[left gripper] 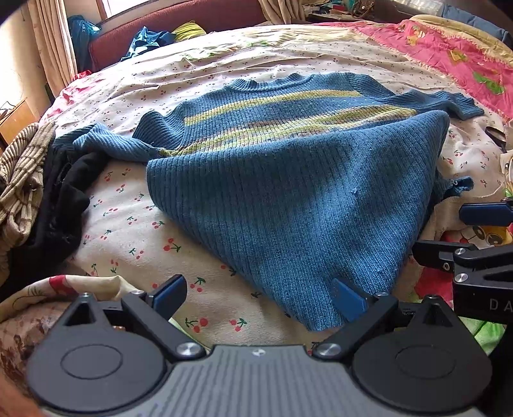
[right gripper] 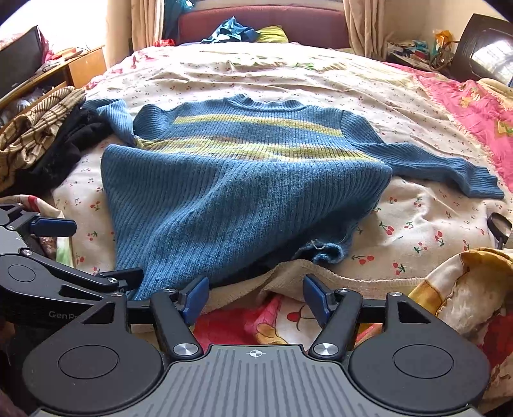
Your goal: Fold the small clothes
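Blue ribbed knit, crossed by yellow-green stripes at the chest, makes up the sweater point(left gripper: 288, 192) that lies on the bed point(left gripper: 134, 224) with its collar pointing to the far side. Its lower part is folded up over the body, so the fold edge lies just below the stripes and the hem corner droops toward the near edge of the bed. One sleeve point(right gripper: 442, 166) stretches flat across the cherry-print sheet point(right gripper: 416, 218); the other sleeve point(left gripper: 105, 141) runs off toward a heap of black cloth point(left gripper: 61, 205) and a brown checked fabric point(left gripper: 22, 179) at the bed's side.

At the sweater's near corner sits the left gripper point(left gripper: 256, 296), its jaws spread as wide as they go; one blue pad point(left gripper: 348, 300) touches the edge of the knit, the other stands over bare sheet, and nothing is pinched between them. Just beside it, the right gripper point(right gripper: 255, 296) is also open, though less widely, hovering over the sheet's stitched edge and a red patterned blanket point(right gripper: 282, 324) with nothing in its grasp.

Farther out, a pink quilt point(right gripper: 474, 106) covers the bed's side. Beyond the bed stands a dark red headboard point(right gripper: 288, 25) with blue and yellow clothes point(right gripper: 243, 33) piled against it, and curtains point(left gripper: 51, 41) hang behind.
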